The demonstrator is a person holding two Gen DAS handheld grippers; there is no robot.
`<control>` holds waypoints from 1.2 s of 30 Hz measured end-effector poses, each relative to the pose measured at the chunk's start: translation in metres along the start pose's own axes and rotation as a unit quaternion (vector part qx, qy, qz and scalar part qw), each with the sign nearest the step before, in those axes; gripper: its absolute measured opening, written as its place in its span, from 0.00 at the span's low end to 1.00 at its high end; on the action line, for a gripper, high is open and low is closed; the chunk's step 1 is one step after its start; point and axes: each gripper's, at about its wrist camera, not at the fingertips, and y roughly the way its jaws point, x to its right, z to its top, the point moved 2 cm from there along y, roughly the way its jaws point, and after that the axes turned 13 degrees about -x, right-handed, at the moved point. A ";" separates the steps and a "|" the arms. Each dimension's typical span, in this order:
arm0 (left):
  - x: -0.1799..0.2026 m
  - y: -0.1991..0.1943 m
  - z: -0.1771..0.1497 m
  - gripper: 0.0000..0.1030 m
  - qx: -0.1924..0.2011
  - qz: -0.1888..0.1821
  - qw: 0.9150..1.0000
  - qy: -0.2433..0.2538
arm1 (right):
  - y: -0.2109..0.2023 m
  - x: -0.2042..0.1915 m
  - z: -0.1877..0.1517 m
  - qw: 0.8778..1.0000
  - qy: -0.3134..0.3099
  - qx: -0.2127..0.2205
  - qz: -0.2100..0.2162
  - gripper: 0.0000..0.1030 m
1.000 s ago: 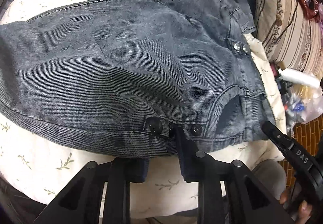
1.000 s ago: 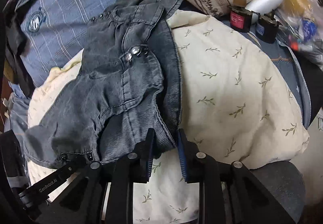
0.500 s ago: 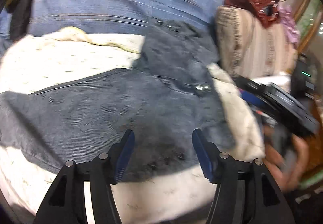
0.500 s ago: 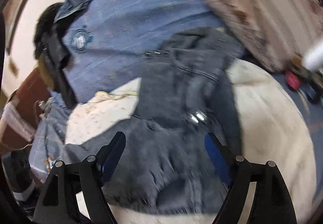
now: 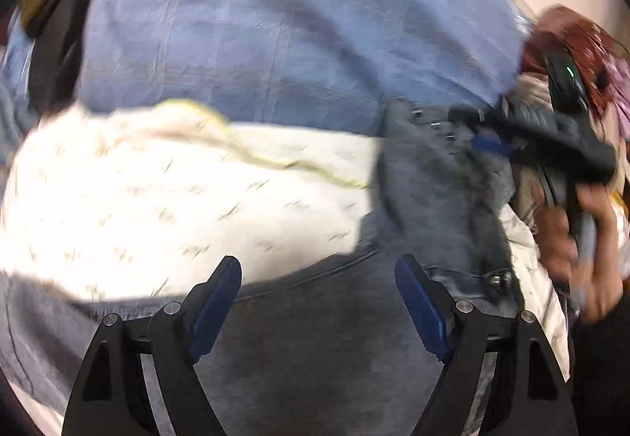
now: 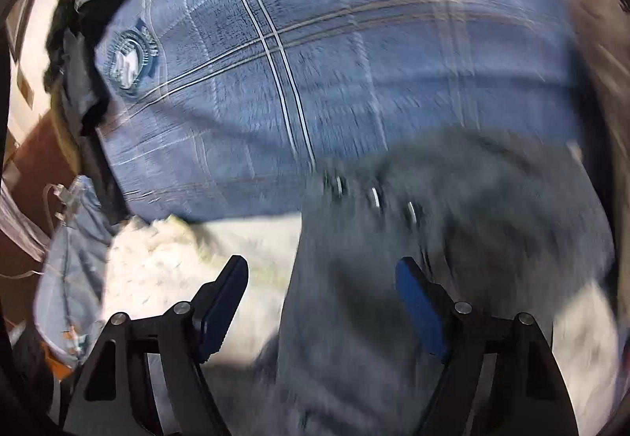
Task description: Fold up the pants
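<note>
While grey pants [image 5: 315,357] lie on cream bedding [image 5: 157,207], both grippers' fingers spread, just opened, empty.

I see the pants [image 5: 323,349] spread on the cushion [image 5: 165,207], their folded part running up the cushion's right side toward the checked blanket [image 5: 275,42] behind it. My left hand-held gripper [image 5: 318,312] hangs over the pants' near edge, jaws wide apart, nothing between them. To its right, my right hand-held gripper [image 5: 496,145] reaches in over the folded part's far end, the hand [image 5: 579,239] behind it. In the right wrist view the right hand-held gripper [image 6: 322,308] stands above that far end, with the blanket beyond and the cushion to the left.
</note>
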 end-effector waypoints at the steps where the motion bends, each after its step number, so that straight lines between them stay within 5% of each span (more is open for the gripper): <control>1: -0.009 0.003 -0.002 0.77 -0.006 -0.009 1.000 -0.019 | 0.007 -0.002 0.012 1.000 -0.002 0.000 -0.011 0.77; 6: -0.017 0.007 0.001 0.77 -0.008 -0.036 0.998 -0.042 | 0.076 -0.012 0.062 0.995 -0.013 -0.052 -0.083 0.72; 8: -0.024 0.000 0.002 0.77 -0.006 -0.031 0.999 -0.043 | 0.087 -0.017 0.059 0.989 -0.022 -0.061 -0.131 0.45; 9: -0.023 0.002 0.005 0.77 -0.004 -0.029 0.999 -0.042 | 0.083 -0.022 0.050 0.987 -0.031 -0.055 -0.148 0.19; 14: -0.020 -0.014 0.001 0.77 0.014 -0.038 0.999 -0.036 | 0.012 -0.042 -0.008 0.991 -0.050 0.008 -0.122 0.13; 17: -0.019 -0.025 -0.002 0.77 0.019 -0.051 0.998 -0.031 | -0.040 -0.042 -0.073 0.994 -0.039 0.046 -0.086 0.13; 22: 0.001 -0.027 -0.009 0.77 0.013 -0.089 0.996 0.002 | -0.043 -0.016 -0.174 0.999 0.035 0.033 0.011 0.15; 26: 0.018 -0.024 -0.013 0.78 0.017 -0.082 0.996 0.026 | -0.032 0.015 -0.211 0.995 0.069 0.015 0.070 0.27; 29: 0.023 -0.018 -0.019 0.78 0.010 -0.084 0.996 0.034 | -0.053 0.039 -0.198 0.989 0.101 0.038 0.102 0.53; 31: 0.024 -0.015 -0.020 0.78 0.008 -0.076 0.996 0.040 | -0.068 0.058 -0.183 0.983 0.128 0.067 0.116 0.80; 36: 0.015 -0.016 -0.015 0.78 0.005 -0.086 0.996 0.022 | -0.057 0.123 -0.096 0.978 0.197 0.062 0.039 0.79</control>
